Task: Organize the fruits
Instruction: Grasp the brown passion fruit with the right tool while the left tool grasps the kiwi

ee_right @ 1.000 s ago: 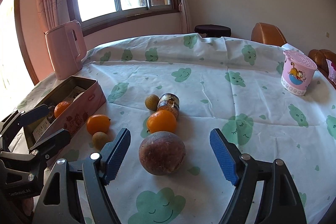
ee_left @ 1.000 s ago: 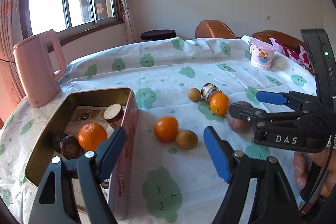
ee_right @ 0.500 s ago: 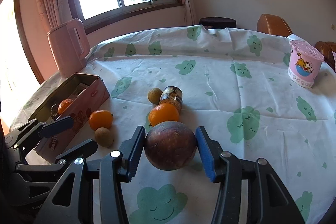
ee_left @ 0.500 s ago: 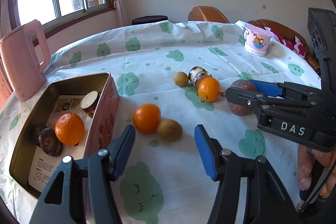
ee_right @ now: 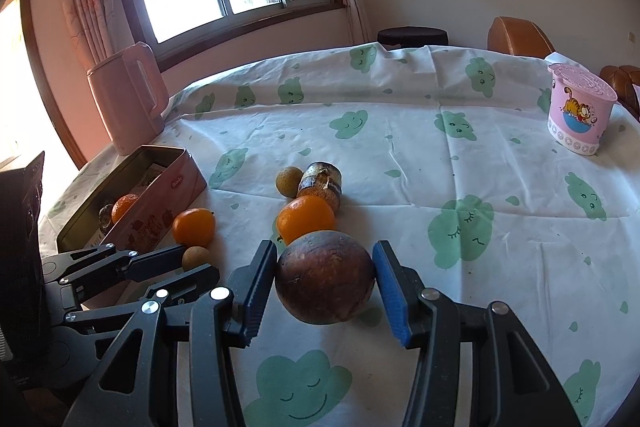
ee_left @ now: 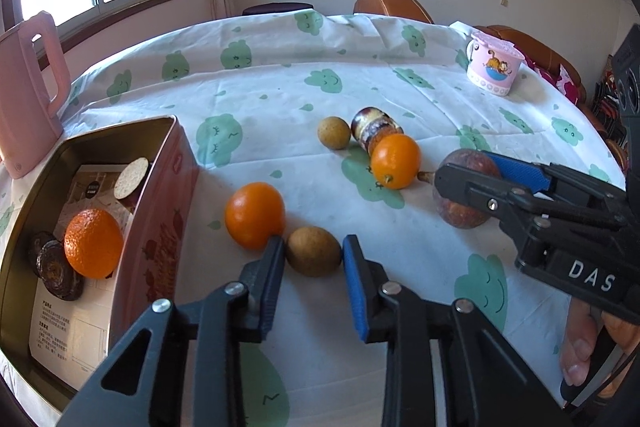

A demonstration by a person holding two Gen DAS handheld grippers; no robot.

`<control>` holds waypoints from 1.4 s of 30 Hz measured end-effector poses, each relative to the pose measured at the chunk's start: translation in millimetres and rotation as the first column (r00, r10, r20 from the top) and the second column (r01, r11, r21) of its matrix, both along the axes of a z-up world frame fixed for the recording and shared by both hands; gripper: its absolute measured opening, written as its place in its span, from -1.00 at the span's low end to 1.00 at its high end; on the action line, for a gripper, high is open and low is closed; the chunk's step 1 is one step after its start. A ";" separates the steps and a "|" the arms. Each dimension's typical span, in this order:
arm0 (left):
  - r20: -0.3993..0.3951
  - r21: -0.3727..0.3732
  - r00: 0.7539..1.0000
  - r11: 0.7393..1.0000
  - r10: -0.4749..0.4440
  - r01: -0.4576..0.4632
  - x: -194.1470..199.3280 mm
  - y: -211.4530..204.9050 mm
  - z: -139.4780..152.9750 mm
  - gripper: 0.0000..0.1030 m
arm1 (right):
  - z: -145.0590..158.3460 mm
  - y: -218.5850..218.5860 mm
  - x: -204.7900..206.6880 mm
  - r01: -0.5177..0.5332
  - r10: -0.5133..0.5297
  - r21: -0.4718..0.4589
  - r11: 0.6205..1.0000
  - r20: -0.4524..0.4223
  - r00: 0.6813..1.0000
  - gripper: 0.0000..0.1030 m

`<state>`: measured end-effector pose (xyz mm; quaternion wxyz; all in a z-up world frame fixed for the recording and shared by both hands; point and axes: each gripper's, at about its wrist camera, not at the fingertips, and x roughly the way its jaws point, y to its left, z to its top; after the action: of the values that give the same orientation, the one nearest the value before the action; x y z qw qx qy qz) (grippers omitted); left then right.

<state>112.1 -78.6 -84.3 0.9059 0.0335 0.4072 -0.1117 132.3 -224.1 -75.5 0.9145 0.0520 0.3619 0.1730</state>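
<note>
My left gripper (ee_left: 312, 242) is closing its jaws around a small brown fruit (ee_left: 314, 255) on the tablecloth, and both pads touch its sides. An orange (ee_left: 255, 215) lies just left of it, beside the open pink tin (ee_left: 176, 187). The tin holds another orange (ee_left: 93, 243) and dark round pieces. My right gripper (ee_right: 325, 247) is shut on a large round brown fruit (ee_right: 324, 277) that rests on the cloth. Behind that fruit lie a third orange (ee_right: 306, 217), a small jar on its side (ee_right: 320, 183) and a second small brown fruit (ee_right: 289, 179).
A pink kettle (ee_right: 126, 97) stands at the table's far left edge behind the tin. A pink cartoon cup (ee_right: 578, 109) stands at the far right. Brown chairs (ee_left: 390, 5) line the far side. A hand (ee_left: 580, 347) holds the right gripper's handle.
My left gripper has come forward and down to the small brown fruit and narrowed its jaws onto it. My right gripper closed on the large brown fruit and has stayed there.
</note>
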 end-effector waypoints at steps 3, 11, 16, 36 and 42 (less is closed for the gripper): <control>0.023 -0.017 1.000 1.000 0.007 -0.007 -2.4 3.2 3.4 -0.39 | 0.9 -2.0 -1.6 0.004 -0.004 0.010 1.000 0.008 1.000 0.01; 0.107 -0.026 0.994 0.999 0.034 -0.031 -12.1 8.3 14.3 -0.39 | 9.5 -1.7 -11.9 0.009 -0.010 0.006 1.000 0.078 0.997 0.01; 0.146 -0.033 0.988 0.998 0.050 -0.045 -16.6 10.5 18.9 -0.39 | 12.6 -1.9 -15.8 0.006 -0.007 0.007 1.000 0.107 0.994 0.01; 0.246 -0.048 0.965 0.995 0.092 -0.082 -31.6 16.0 29.9 -0.39 | 23.4 -1.0 -34.1 0.014 -0.013 -0.002 1.000 0.215 0.977 0.01; 0.268 -0.053 0.958 0.994 0.102 -0.091 -35.0 17.7 32.6 -0.39 | 26.1 -0.1 -39.4 0.019 -0.017 -0.007 1.000 0.245 0.969 0.01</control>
<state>77.1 -60.9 -51.7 0.9578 0.0104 0.2785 -0.0698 92.9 -224.1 -49.4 0.9539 0.0294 0.2467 0.1683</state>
